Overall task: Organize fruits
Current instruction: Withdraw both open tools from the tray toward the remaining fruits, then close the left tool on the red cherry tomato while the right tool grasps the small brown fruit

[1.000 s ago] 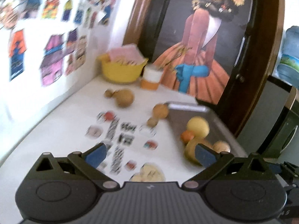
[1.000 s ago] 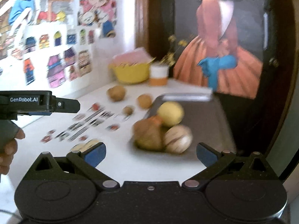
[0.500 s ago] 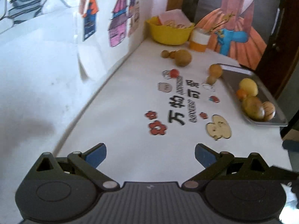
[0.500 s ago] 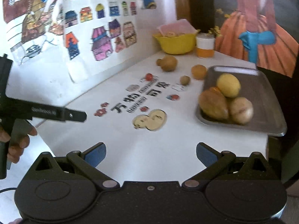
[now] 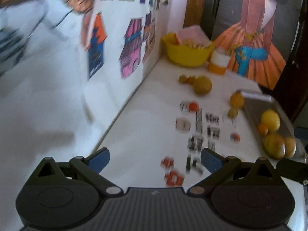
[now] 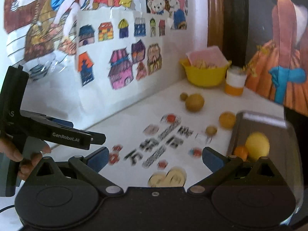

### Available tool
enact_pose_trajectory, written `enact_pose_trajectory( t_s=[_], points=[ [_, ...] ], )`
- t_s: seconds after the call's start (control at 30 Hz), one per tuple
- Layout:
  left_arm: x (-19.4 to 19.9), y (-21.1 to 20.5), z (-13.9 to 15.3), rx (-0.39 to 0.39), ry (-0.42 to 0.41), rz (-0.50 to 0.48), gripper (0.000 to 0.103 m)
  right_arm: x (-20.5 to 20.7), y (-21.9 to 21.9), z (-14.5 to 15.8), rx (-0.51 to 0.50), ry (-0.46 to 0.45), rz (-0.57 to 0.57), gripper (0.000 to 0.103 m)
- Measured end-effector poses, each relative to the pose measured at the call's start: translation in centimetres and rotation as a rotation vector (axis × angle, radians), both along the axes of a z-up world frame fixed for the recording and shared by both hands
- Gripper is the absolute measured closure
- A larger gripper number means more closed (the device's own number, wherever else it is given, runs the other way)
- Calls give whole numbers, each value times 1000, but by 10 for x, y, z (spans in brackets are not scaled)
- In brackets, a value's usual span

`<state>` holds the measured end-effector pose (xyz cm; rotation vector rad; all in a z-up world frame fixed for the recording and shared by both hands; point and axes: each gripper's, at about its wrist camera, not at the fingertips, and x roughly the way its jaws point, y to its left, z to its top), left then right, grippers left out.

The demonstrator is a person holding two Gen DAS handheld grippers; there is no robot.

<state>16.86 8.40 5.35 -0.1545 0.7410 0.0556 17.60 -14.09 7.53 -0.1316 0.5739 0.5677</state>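
Note:
Loose fruits lie on the white table: a large brown fruit (image 5: 202,85) (image 6: 194,103), a small one (image 5: 182,79) (image 6: 183,96) beside it, an orange (image 5: 237,99) (image 6: 227,119) and a small brown one (image 5: 233,112) (image 6: 211,130) by the tray. At the right, the metal tray (image 5: 254,105) (image 6: 269,125) holds a lemon (image 5: 270,120) (image 6: 257,145), a small orange (image 5: 262,129) (image 6: 240,152) and two brown fruits (image 5: 274,148). My left gripper (image 5: 154,160) and right gripper (image 6: 154,157) hover open and empty over the near table, well short of the fruits.
A yellow bowl (image 5: 187,53) (image 6: 205,75) and a white-and-orange jar (image 5: 218,62) (image 6: 234,84) stand at the far end. A wall with drawings runs along the left. Stickers cover the table's middle. In the right wrist view a hand (image 6: 11,154) holds the left gripper (image 6: 57,134).
Both grippers have moved forward over the table, so the fruits and tray look nearer. The tray's brown fruits have slipped behind the right gripper's finger. Both stay open.

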Motion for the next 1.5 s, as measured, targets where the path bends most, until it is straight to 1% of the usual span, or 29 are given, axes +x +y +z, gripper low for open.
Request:
enact_pose_trajectory(
  t_s=[0.07, 0.17, 0.3, 0.37, 0.4, 0.47, 0.57, 0.7, 0.77, 0.87, 0.93, 1.03, 1.07, 1.13, 1.17, 1.27, 1.3, 1.33, 1.37, 1.4, 1.43, 1.5],
  points=[
    [13, -3, 0, 2, -31, -25, 1, 17, -3, 6, -19, -25, -3, 1],
    [35, -13, 0, 38, -51, -59, 1, 44, -11, 15, -49, -67, -4, 1],
    [66, -26, -4, 67, -90, -96, 0, 85, -19, 14, -82, -77, 2, 1],
    [82, -33, -8, 69, -98, -117, 1, 107, -22, 8, -72, -49, 14, 1],
    [90, -35, -12, 71, -99, -124, 1, 120, -24, 3, -58, -20, 20, 1],
    [106, -41, -20, 77, -87, -137, 1, 139, -25, -7, -28, 33, 33, 1],
    [123, -49, -34, 90, -66, -169, 1, 163, -26, -25, -21, 109, 31, 3],
    [137, -59, -49, 121, -58, -207, 1, 182, -27, -47, -9, 197, 45, 16],
    [140, -62, -52, 123, -70, -226, 2, 187, -26, -55, -11, 216, 57, 20],
    [146, -65, -56, 133, -80, -244, 8, 190, -20, -64, -49, 221, 78, 30],
    [150, -66, -58, 137, -81, -250, 17, 192, -17, -68, -71, 220, 90, 40],
    [154, -66, -61, 131, -73, -262, 28, 194, -14, -73, -100, 199, 78, 49],
    [154, -66, -62, 127, -73, -265, 30, 196, -13, -74, -114, 192, 74, 50],
    [156, -67, -63, 122, -70, -273, 38, 198, -12, -77, -139, 191, 73, 54],
    [158, -67, -64, 121, -66, -275, 40, 199, -11, -78, -147, 195, 77, 55],
    [162, -69, -67, 119, -47, -265, 53, 200, -7, -81, -166, 193, 86, 58],
    [162, -69, -68, 117, -50, -262, 61, 200, -7, -81, -170, 189, 85, 61],
    [162, -69, -69, 113, -56, -265, 66, 201, -7, -81, -169, 189, 84, 66],
    [162, -70, -69, 110, -60, -272, 69, 203, -7, -82, -166, 194, 80, 68],
    [163, -71, -70, 113, -61, -274, 74, 205, -8, -82, -162, 200, 74, 72],
    [163, -72, -70, 114, -62, -275, 79, 206, -9, -83, -158, 204, 71, 73],
    [163, -72, -71, 103, -64, -276, 79, 208, -10, -83, -148, 208, 64, 73]
  ],
)
